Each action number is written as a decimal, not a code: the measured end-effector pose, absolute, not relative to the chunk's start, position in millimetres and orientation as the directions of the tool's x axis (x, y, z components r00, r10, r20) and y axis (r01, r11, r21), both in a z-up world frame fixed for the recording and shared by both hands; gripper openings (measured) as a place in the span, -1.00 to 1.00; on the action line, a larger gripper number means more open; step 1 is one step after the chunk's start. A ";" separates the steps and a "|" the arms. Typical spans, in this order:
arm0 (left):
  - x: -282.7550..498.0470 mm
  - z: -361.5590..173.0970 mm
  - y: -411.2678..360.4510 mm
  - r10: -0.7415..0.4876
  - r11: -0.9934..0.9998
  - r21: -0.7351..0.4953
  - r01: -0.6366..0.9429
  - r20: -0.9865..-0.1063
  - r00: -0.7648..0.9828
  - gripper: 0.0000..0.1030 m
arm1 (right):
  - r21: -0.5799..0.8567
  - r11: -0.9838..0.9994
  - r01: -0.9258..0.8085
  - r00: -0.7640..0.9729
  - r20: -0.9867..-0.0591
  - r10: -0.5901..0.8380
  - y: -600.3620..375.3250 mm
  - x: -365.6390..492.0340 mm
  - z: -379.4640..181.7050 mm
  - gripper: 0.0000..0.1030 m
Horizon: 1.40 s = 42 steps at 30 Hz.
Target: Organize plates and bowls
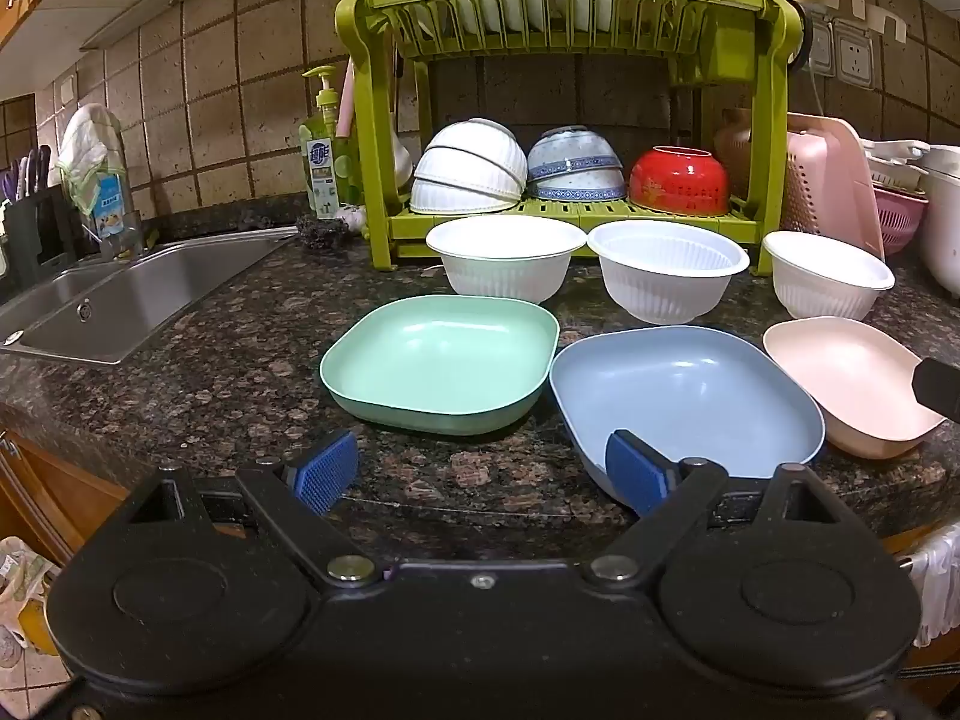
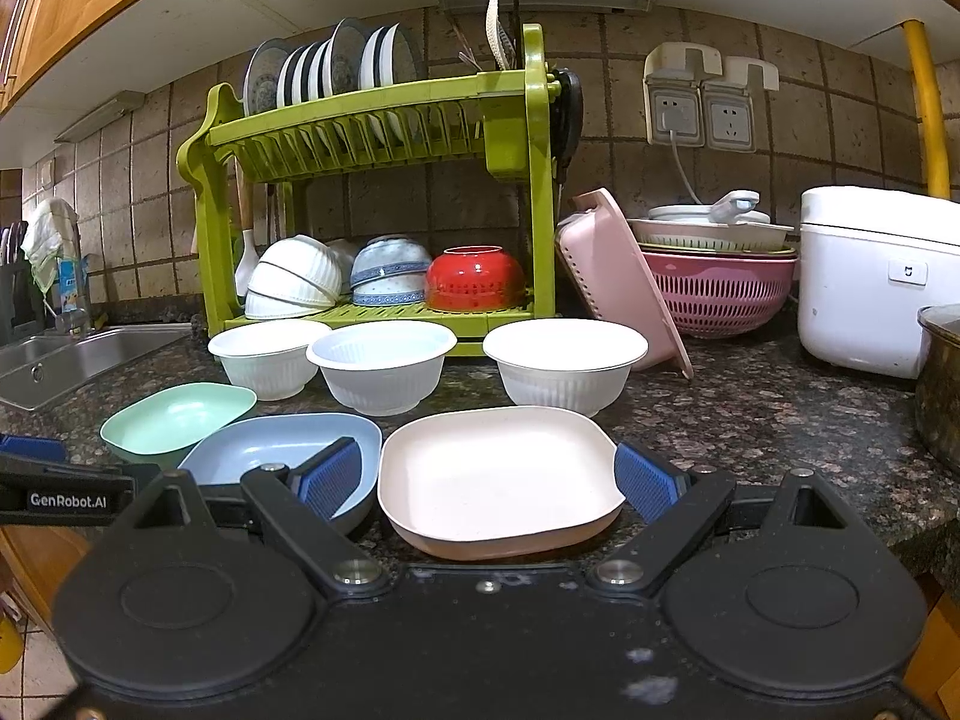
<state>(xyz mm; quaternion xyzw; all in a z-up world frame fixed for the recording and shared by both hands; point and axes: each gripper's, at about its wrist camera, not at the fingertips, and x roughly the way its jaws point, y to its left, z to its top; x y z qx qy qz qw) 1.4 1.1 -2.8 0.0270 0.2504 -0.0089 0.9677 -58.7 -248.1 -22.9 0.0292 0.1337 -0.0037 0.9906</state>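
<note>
1. The left claw [image 1: 480, 468] hangs released at the near edge of the dark speckled bench [image 1: 240, 372], its blue pads spread wide; the right-hand pad overlaps the near rim of the blue plate [image 1: 690, 390] in the view (whether it touches I cannot tell).
2. The right claw [image 2: 489, 474] is likewise released, its pads standing either side of the pink plate [image 2: 498, 474] without visibly gripping it.
3. The three square plates lie in a row on the bench: the green plate [image 1: 438, 354] on the left, blue in the middle, pink on the right, their rims close together.
4. Just behind them stand three white ribbed bowls [image 1: 507, 255], upright and empty, one behind each plate.
5. Farther back the green dish rack [image 1: 570, 0] holds upturned bowls below (white, blue-patterned, red) and plates on edge above.
6. A steel sink [image 1: 120, 300] lies to the left.
</note>
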 end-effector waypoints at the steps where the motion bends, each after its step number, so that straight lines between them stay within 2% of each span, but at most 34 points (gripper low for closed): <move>1: 1.5 -2.8 1.1 -0.004 0.998 0.048 0.031 -0.485 0.874 0.75 | 0.057 0.998 0.015 0.965 -0.264 0.001 -248.0 -59.0 -22.8 0.87; 32: 1.8 -1.9 2.5 -0.001 0.998 0.050 0.029 -0.482 0.876 0.75 | 0.045 0.999 0.020 0.968 -0.251 -0.008 -246.5 -61.1 -22.3 0.86; 37: 0.4 1.8 3.5 0.012 0.998 0.062 0.019 -0.459 0.889 0.75 | -0.066 0.993 0.098 0.988 -0.114 -0.105 -234.6 -74.9 -19.8 0.86; 39: -2.5 6.5 5.5 0.023 0.998 0.067 0.006 -0.431 0.902 0.75 | -0.119 0.980 0.157 0.987 -0.013 -0.160 -227.6 -83.4 -18.4 0.87; 42: -6.2 19.0 11.6 0.036 0.999 0.050 -0.018 -0.381 0.924 0.75 | -0.131 0.964 0.230 0.973 0.049 -0.225 -221.9 -89.4 -14.4 0.90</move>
